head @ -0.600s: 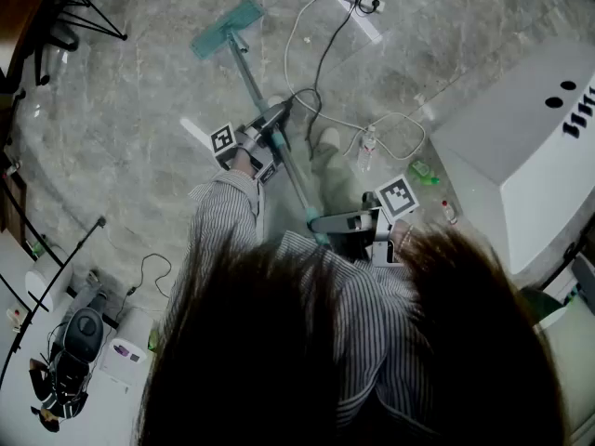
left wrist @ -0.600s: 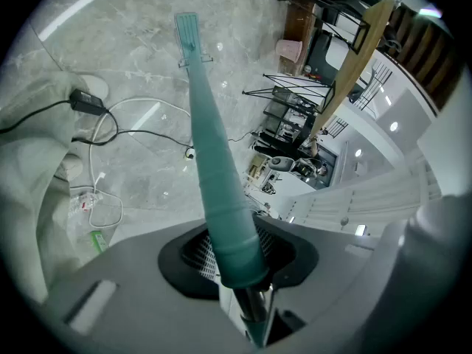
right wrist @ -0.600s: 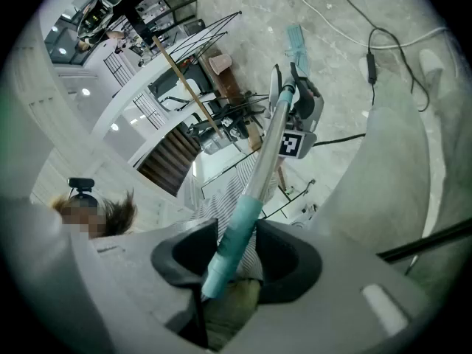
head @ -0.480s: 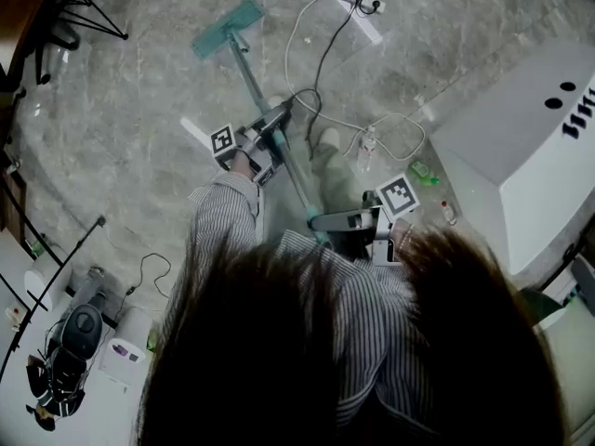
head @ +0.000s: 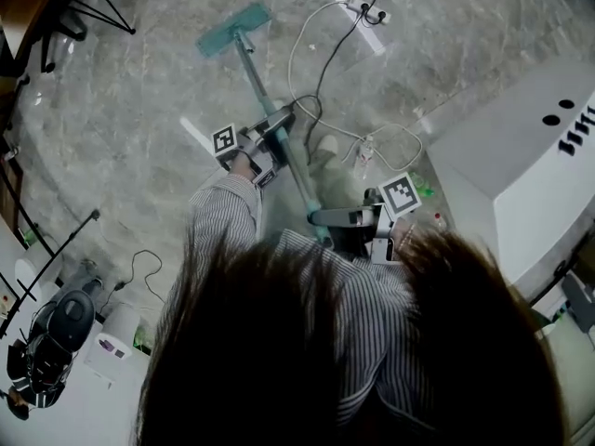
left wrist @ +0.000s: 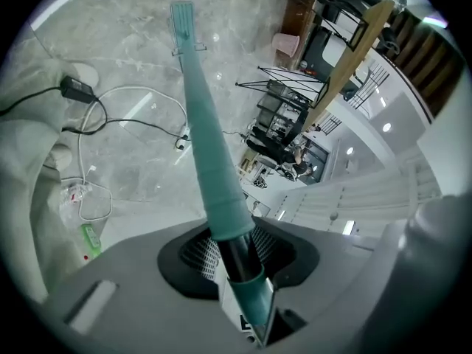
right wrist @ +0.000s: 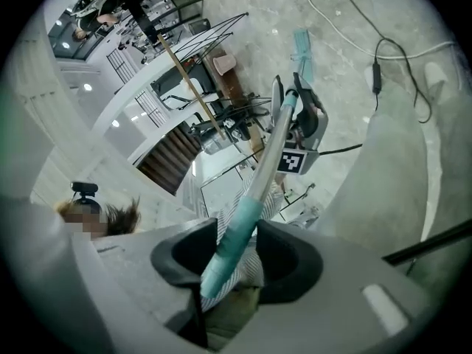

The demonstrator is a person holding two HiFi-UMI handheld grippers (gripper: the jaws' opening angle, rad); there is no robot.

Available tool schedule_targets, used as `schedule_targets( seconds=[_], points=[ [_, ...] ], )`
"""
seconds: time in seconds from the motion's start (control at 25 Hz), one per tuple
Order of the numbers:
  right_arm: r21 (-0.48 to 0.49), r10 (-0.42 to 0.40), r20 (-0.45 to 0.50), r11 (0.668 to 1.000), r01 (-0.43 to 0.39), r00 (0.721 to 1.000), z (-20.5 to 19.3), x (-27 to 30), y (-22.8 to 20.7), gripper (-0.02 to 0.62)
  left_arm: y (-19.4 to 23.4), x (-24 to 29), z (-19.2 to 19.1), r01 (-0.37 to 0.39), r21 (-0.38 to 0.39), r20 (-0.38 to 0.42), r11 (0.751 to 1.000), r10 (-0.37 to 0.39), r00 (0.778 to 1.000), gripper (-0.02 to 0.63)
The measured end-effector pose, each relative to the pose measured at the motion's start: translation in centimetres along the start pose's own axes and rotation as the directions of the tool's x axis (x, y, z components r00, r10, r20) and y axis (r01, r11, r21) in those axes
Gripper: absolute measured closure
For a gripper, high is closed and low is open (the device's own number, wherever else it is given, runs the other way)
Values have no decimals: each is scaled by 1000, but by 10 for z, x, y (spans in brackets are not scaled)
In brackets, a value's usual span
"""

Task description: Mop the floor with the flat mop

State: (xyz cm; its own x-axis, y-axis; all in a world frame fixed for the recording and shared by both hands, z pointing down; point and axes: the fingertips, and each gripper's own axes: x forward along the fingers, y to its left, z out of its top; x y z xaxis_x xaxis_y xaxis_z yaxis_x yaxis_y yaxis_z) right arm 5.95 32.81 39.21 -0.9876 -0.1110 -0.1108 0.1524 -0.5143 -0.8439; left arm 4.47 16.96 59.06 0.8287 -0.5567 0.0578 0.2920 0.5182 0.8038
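Both the left gripper (head: pixel 281 120) and the right gripper (head: pixel 318 217) pinch the mop handle (head: pixel 263 89). The mop head (head: pixel 232 29), far beyond the left jaws, has barely shifted (stroke apparently pausing).

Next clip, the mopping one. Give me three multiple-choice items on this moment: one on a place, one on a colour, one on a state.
1. Where is the mop head?
A raised in the air
B flat on the floor, at the far end of the mop handle from the person
C in a bucket

2. What colour is the mop head?
A red
B yellow
C teal

3. What do the claws hold?
A both are shut on the mop handle
B only the left one holds it
C neither holds anything

Key:
1 B, the head view shows it lying on the grey floor.
2 C, it looks teal in the head view and the left gripper view.
3 A, the left claw and the right claw each clamp the handle.
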Motion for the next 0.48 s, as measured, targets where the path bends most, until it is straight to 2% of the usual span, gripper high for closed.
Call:
schedule_targets(
  seconds=[0.2,0.48],
  points=[
    [-35,-56,-25,998,56,998,31,6,-4,430,-12,10,34,34,5,93,999,-34,995,480],
    [-94,-173,-161,983,160,972,96,83,7,431,-57,2,126,56,-3,197,998,-55,979,482]
  ],
)
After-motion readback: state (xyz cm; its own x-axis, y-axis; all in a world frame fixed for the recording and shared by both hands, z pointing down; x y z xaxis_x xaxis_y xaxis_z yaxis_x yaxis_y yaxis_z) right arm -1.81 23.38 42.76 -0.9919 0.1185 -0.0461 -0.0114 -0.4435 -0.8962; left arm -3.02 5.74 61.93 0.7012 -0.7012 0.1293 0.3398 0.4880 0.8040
